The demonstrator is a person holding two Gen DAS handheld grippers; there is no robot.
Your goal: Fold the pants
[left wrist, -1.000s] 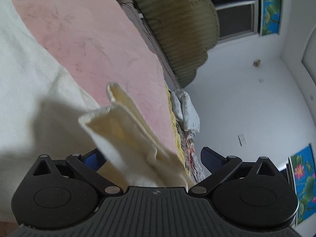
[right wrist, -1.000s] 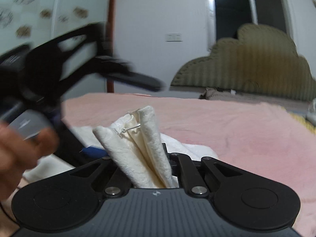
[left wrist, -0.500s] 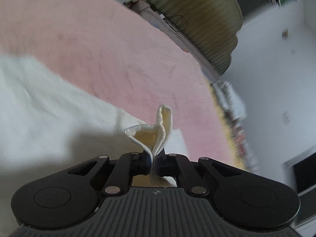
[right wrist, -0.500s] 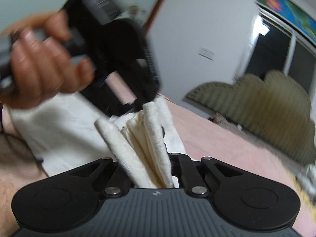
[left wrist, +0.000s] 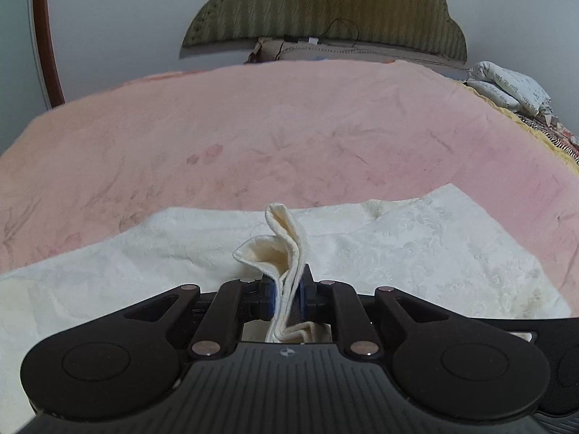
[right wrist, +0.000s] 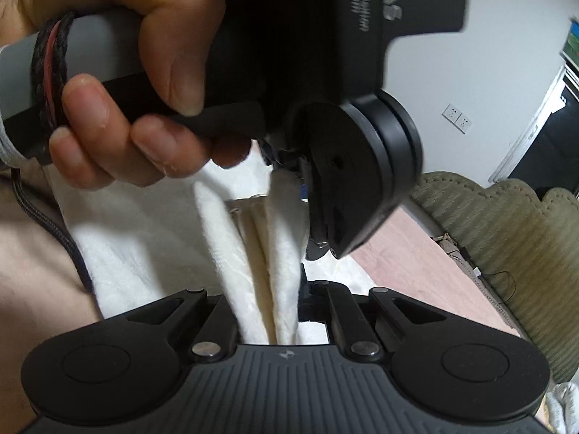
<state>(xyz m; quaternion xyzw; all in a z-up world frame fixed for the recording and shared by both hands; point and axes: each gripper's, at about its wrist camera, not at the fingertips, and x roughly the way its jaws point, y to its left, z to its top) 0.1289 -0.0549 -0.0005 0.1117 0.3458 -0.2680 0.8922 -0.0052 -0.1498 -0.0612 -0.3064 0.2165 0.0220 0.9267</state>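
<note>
The cream-white pants [left wrist: 416, 249] lie spread on the pink bedspread [left wrist: 289, 126]. My left gripper [left wrist: 287, 294] is shut on a bunched edge of the pants, which sticks up between its fingers. My right gripper [right wrist: 267, 300] is shut on another thick fold of the pants [right wrist: 253, 253]. In the right wrist view the left gripper's black body [right wrist: 347, 181] and the hand holding it [right wrist: 119, 83] hang close above the same fold.
An olive padded headboard [left wrist: 325, 11] stands at the far end of the bed, also in the right wrist view [right wrist: 506, 246]. A rolled white cloth [left wrist: 510, 86] lies at the bed's right edge. A brown door frame [left wrist: 43, 36] is at the left.
My left gripper has closed on the pants edge and swung to face the headboard. In the right wrist view the left gripper and hand have come much closer, just above my right gripper.
</note>
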